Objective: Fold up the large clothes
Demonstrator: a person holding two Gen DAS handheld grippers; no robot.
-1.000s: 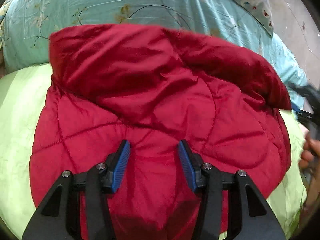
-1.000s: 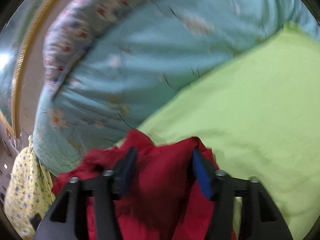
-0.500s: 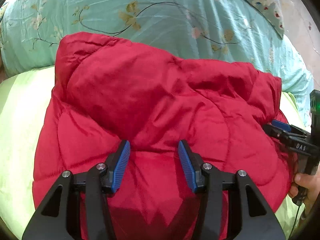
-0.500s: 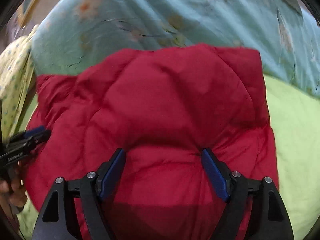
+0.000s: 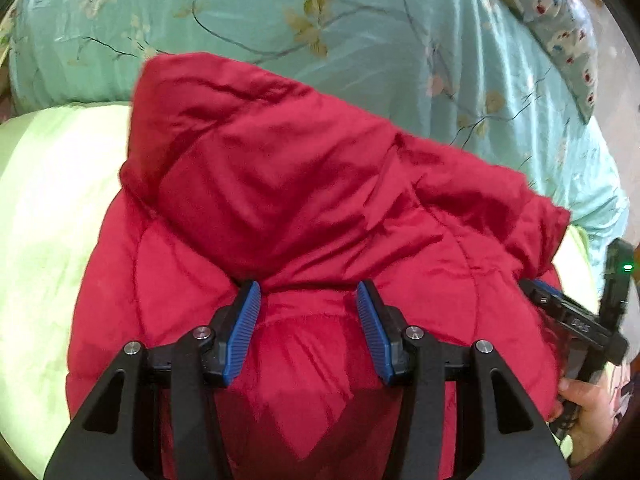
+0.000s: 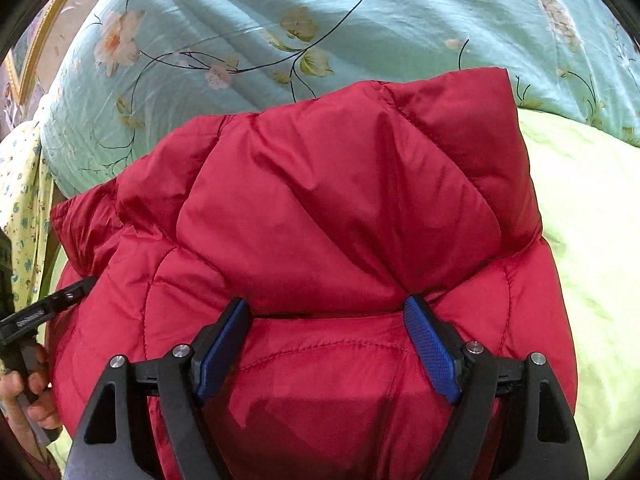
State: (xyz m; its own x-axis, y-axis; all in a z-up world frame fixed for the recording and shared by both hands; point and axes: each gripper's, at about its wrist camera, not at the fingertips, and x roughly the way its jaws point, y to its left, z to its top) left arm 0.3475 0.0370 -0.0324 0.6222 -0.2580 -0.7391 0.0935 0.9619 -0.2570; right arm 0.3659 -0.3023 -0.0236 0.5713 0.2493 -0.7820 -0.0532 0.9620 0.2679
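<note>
Red quilted jacket (image 5: 304, 208) lies folded in a puffy bundle on the green sheet (image 5: 44, 216), its far edge against the teal floral quilt (image 6: 360, 12). Left gripper (image 5: 308, 300) open, pads apart over the jacket, gripping nothing. Right gripper (image 6: 328, 312) open wide; jaws have just been opening, jacket below, unpinched.

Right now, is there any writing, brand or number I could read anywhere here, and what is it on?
"DAS", roughly: the pale letters on the black right gripper; blurred, so uncertain.
Too blurred to read: the pale label on the left gripper.
No writing on the red jacket, the floral quilt or the green sheet.
</note>
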